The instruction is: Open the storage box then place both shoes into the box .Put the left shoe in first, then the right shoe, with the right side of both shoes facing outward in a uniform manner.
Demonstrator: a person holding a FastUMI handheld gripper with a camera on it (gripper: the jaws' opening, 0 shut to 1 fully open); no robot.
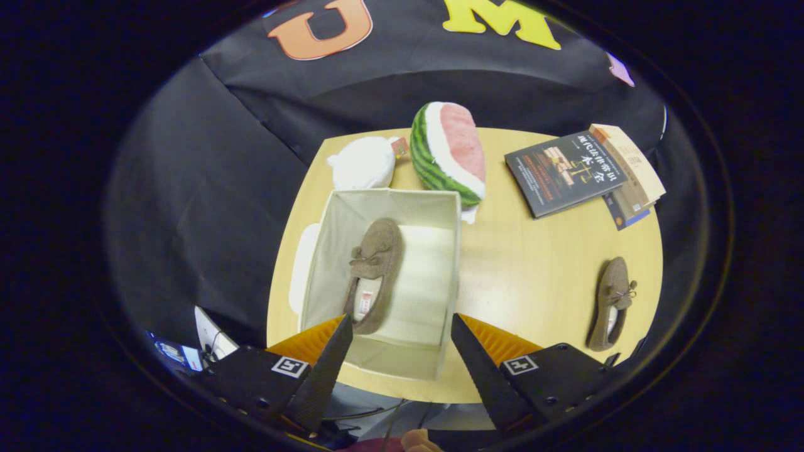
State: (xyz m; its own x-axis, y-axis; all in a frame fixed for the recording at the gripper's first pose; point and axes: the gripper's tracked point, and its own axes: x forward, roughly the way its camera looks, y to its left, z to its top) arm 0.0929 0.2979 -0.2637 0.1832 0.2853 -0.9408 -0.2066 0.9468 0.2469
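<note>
With one shoe [372, 276] already lying inside the storage box [326, 251] and the other shoe [612, 304] well right of it on the bench [534, 263], the tool [402, 326] hangs released, and a skewed grasp could misorient that shoe.

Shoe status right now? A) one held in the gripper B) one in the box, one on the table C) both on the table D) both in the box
B: one shoe lies inside the open storage box; the other shoe sits on the table beside it. The gripper is open, holding nothing.
</note>
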